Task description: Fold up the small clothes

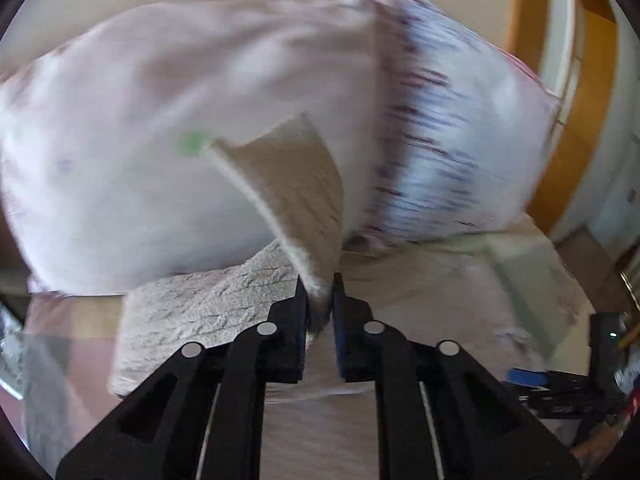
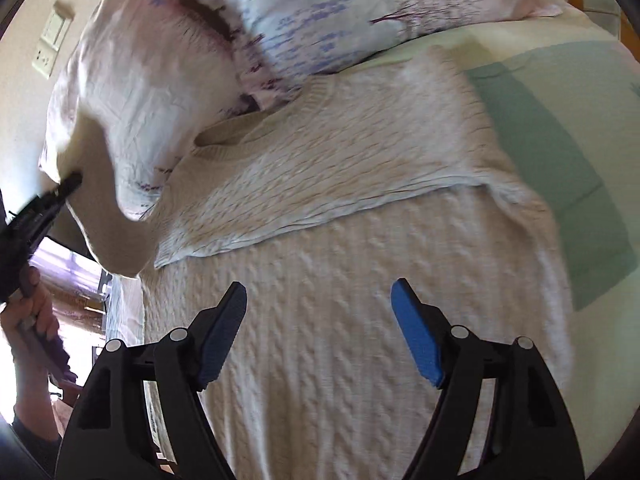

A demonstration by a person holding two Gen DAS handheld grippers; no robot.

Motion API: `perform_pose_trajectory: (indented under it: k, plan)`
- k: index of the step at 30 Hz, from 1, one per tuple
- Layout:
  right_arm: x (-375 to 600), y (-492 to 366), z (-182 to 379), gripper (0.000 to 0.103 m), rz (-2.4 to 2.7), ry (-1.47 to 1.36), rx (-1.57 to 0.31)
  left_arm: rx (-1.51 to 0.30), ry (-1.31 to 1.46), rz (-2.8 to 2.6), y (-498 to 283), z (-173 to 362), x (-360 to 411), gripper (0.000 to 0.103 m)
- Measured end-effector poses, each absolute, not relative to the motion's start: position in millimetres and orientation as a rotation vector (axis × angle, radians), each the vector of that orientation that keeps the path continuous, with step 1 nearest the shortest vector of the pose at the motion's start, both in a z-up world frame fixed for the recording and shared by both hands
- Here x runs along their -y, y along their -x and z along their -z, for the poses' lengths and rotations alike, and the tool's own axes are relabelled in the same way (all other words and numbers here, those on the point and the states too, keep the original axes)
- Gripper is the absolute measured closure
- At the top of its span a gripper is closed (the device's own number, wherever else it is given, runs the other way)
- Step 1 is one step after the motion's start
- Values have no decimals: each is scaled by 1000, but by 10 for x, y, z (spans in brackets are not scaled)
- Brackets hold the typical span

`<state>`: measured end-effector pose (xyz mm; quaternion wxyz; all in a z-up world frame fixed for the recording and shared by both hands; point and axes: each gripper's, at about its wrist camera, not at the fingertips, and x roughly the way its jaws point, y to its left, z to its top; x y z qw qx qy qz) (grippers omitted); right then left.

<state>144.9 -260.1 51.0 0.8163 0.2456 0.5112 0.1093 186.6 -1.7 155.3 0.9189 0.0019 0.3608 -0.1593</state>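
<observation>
A cream cable-knit sweater (image 2: 340,264) lies on the bed, one sleeve folded across its chest. My left gripper (image 1: 320,292) is shut on the cuff of the other sleeve (image 1: 292,184) and holds it lifted off the bed; the same gripper shows at the left edge of the right wrist view (image 2: 68,184), with the raised sleeve (image 2: 108,208) hanging from it. My right gripper (image 2: 320,320) is open and empty, hovering over the sweater's lower body.
Two pillows lie at the head of the bed, one pale pink (image 2: 132,76) and one with a purple print (image 2: 340,4). The bedsheet (image 2: 568,168) is cream with green patches. A wall socket (image 2: 48,48) is at the left.
</observation>
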Motion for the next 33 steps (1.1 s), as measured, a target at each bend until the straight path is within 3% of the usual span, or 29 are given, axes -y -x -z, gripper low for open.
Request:
perform_pose_trajectory:
  k: [2,4,6,7,8,9,14,17,19,20,21,23,24,28,30,33]
  plan:
    - [2710,-1413,-520,27,-215,-515,-1097,-802,-49,406,-1890,-1308,679,71]
    - [2879,-1317,-531,27,-194,-519,-1105,-912,-66,373,-1905,-1025,889,71]
    - [3095,-1134,-590,27,-173,-523,-1079,-941,-24,334,-1743,-910,688,68]
    - [3177,-1057,-601,27,-164,-527,-1076,-934,-4,301,-1607,-874,457,63]
    - [3269,-973,-592,27,-155,-536,-1081,-928,8,255,-1457,-833,181,52]
    - [3399,-853,-551,27,-147,-563,-1102,-937,12,197,-1315,-780,-100,49]
    - [3664,-491,-336,31,-189,-722,-1185,-1097,187,23,-703,-401,-1143,49]
    - [3668,-388,-271,33,-237,-775,-1204,-1152,336,3,-383,-218,-1449,53]
    - [3642,-333,-237,42,-284,-823,-1229,-1140,442,31,-190,-151,-1534,59]
    - [3609,-303,-198,45,-314,-856,-1249,-1139,480,57,-114,-132,-1543,62]
    - [3573,-255,-158,48,-344,-894,-1267,-1145,522,85,-27,-117,-1544,72]
    - [3493,-147,-66,62,-402,-964,-1308,-1161,599,140,104,-58,-1492,82]
    - [3457,-99,-27,73,-423,-982,-1332,-1167,614,151,150,-21,-1441,83]
    - [3312,37,19,83,-467,-992,-1382,-1179,673,164,233,28,-1253,84]
    - [3290,31,-6,90,-487,-1013,-1370,-1186,719,168,234,25,-1234,93]
    - [3312,-77,-151,95,-519,-1053,-1287,-1167,769,197,152,-43,-1249,96]
